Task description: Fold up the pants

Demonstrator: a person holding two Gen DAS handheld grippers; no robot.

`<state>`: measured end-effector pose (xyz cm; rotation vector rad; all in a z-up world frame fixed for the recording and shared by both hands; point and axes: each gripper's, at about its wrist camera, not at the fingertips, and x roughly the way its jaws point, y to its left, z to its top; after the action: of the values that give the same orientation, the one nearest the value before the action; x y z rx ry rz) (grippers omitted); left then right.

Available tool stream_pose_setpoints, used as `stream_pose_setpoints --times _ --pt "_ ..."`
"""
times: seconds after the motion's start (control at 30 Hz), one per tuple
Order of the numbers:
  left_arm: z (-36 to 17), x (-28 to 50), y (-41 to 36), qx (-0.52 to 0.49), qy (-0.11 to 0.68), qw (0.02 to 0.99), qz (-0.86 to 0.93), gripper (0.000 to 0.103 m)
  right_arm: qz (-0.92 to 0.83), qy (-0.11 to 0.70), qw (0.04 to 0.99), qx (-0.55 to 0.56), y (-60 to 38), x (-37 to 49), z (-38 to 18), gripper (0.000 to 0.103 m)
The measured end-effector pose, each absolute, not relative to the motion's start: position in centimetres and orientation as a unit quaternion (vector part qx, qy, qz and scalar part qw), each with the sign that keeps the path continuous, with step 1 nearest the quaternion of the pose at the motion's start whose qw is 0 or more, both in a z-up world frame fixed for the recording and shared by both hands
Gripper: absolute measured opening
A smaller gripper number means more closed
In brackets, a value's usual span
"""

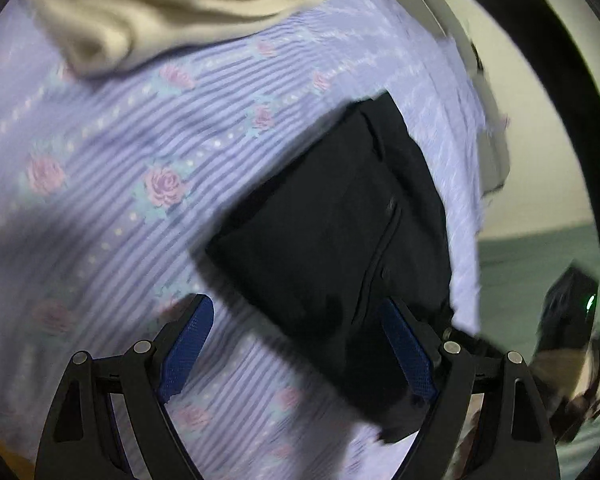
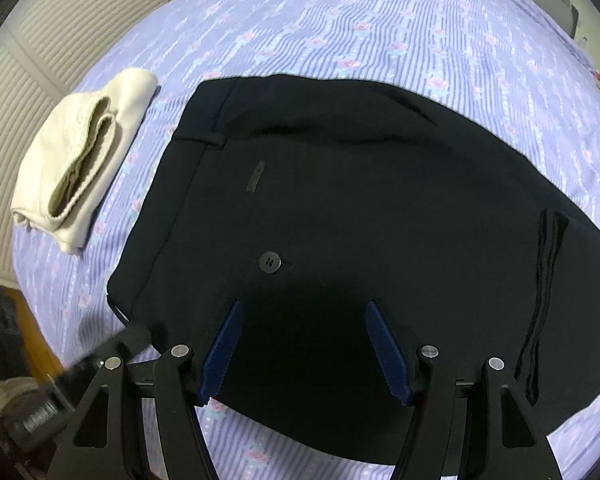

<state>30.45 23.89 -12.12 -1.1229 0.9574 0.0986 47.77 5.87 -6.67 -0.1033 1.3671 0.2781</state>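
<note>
Black pants (image 2: 360, 208) lie flat on a bed covered by a lilac striped sheet (image 2: 380, 12) printed with small roses. In the right wrist view they fill the middle of the picture, with the waistband running along their edge at about 9 to 10 o'clock and the rest of the cloth stretching toward 3 o'clock, so their long axis runs roughly left to right across that view. A back-pocket button (image 2: 269, 261) faces up near the centre, and layered cloth edges show at 4 o'clock, which suggests the pants are already doubled over at least once. The right gripper (image 2: 305, 344) hovers at 6 o'clock over the near edge of the pants, its blue-padded fingers spread wide and grasping nothing; it looks placed to reach the near hem or to press the cloth flat. In the blurred left wrist view, the left gripper (image 1: 296, 340) is likewise wide apart and empty, with the pants running from the centre down toward 5 o'clock and one finger close beside their edge, seemingly lined up on a corner. A folded cream garment (image 2: 84, 156) rests on the sheet at 9 o'clock, just beside the waistband but apart from it, probably set aside as finished work.
</note>
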Motion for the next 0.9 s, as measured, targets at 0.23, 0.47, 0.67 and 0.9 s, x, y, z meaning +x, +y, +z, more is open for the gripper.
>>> stream_pose_setpoints --times 0.23,0.47,0.67,0.9 --pt "-15.0 32.1 24.6 -0.566 0.391 0.724 0.046 0.078 0.122 0.635 0.761 -0.05 5.9 48.1 -7.7 0.065" --pt "-12.1 31.3 24.6 -0.549 0.343 0.762 0.008 0.055 0.118 0.635 0.763 -0.036 5.4 48.5 -7.9 0.065" --pt "-16.7 33.7 25.8 -0.595 0.355 0.721 0.016 0.047 0.114 0.634 0.764 -0.029 4.9 48.8 -8.2 0.065" --pt "-15.6 35.6 25.8 -0.582 0.368 0.723 0.053 0.036 0.111 0.628 0.77 -0.017 3.6 48.4 -8.0 0.065"
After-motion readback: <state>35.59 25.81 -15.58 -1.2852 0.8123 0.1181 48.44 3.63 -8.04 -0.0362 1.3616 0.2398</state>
